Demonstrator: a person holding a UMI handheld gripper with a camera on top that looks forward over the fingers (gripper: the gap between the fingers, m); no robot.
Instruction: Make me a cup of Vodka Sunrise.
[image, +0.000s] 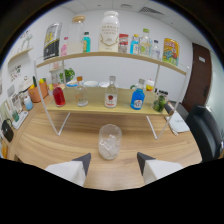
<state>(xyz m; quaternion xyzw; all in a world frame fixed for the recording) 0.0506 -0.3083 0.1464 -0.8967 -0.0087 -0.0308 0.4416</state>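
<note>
My tongs (113, 164): white fingers, dark tips. Glass (109, 141): clear, whitish ice. Surface (60, 145): light wood grain. Shelf bottles: red (59, 95), blue (137, 98).

Table (60, 145): wood-grain surface, light brown, smooth, with a low sheen. Two-tier rack: pale wood-look shelf boards (125, 109) on thin white legs (54, 120) that looked like painted metal. Glass tumbler (109, 141), just ahead of the fingers: clear and glossy, holding pale, frosty-looking ice. Gripper (113, 161), open: fingertips (83, 161) dark and matt, bodies behind them white, smooth, plastic-looking. Lower shelf: clear glossy bottle with red liquid (58, 94); clear bottle with a white and red label (111, 96); blue bottle (137, 98), glossy. Upper shelf: large pale jar (109, 30), translucent; yellow packet (170, 51), shiny. Chair (207, 131) beside the table: black, with a soft leather-like gloss
</note>
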